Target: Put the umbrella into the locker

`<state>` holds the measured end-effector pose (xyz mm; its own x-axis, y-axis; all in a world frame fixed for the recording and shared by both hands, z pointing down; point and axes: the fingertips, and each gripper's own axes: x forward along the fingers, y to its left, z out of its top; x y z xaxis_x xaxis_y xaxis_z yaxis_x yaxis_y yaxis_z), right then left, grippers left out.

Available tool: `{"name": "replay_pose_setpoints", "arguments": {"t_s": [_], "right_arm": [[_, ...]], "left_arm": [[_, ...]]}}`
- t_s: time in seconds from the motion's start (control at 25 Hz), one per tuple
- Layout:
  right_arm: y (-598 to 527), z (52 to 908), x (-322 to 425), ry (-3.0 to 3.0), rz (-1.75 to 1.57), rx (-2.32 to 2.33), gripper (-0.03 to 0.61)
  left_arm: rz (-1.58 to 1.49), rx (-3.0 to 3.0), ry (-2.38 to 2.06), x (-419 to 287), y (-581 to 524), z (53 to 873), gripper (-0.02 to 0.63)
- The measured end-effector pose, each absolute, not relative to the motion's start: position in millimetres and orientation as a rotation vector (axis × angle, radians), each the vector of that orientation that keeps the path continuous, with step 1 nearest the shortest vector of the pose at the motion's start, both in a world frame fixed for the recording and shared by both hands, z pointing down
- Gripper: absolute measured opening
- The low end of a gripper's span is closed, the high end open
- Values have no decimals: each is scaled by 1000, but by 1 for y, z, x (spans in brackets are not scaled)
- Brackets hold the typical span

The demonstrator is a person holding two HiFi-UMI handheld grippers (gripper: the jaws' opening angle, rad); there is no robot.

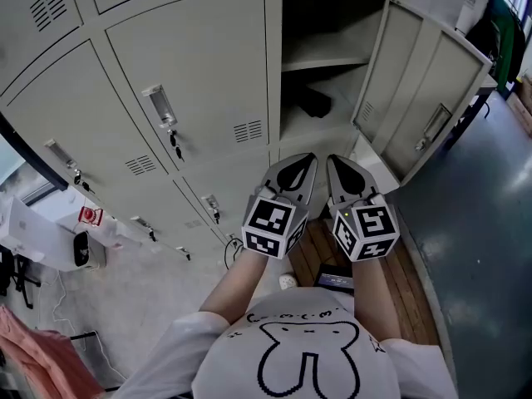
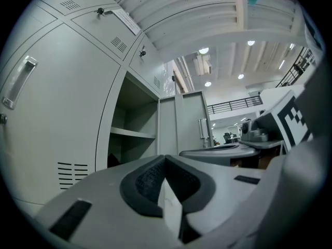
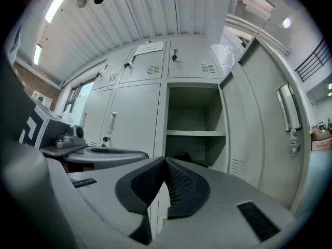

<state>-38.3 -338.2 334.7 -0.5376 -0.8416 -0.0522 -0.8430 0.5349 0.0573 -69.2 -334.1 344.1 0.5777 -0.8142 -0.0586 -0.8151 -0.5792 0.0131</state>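
A dark folded umbrella (image 1: 312, 102) lies in the lower compartment of the open locker (image 1: 324, 61), under its shelf. It also shows as a dark shape in the left gripper view (image 2: 112, 161) and the right gripper view (image 3: 194, 158). My left gripper (image 1: 298, 166) and right gripper (image 1: 342, 166) are held side by side in front of the opening, level and aimed at it, clear of the umbrella. In the left gripper view the left gripper (image 2: 165, 160) is shut with nothing in it. The right gripper (image 3: 166, 161) is shut and empty too.
The locker door (image 1: 424, 98) stands swung out to the right. Shut lockers with handles and hanging keys (image 1: 174, 144) fill the left. A wooden slatted platform (image 1: 399, 281) with a dark device (image 1: 337, 279) lies below my hands. A white box (image 1: 33, 235) sits far left.
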Motion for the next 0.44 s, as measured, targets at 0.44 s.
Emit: {"name": "replay_pose_setpoints", "arguments": {"t_s": [0.44], "right_arm": [[-328,332,-45,2741,134,-1497,-15]], "left_arm": [[115,-2773,1453,-78,-328,343,-5]]}}
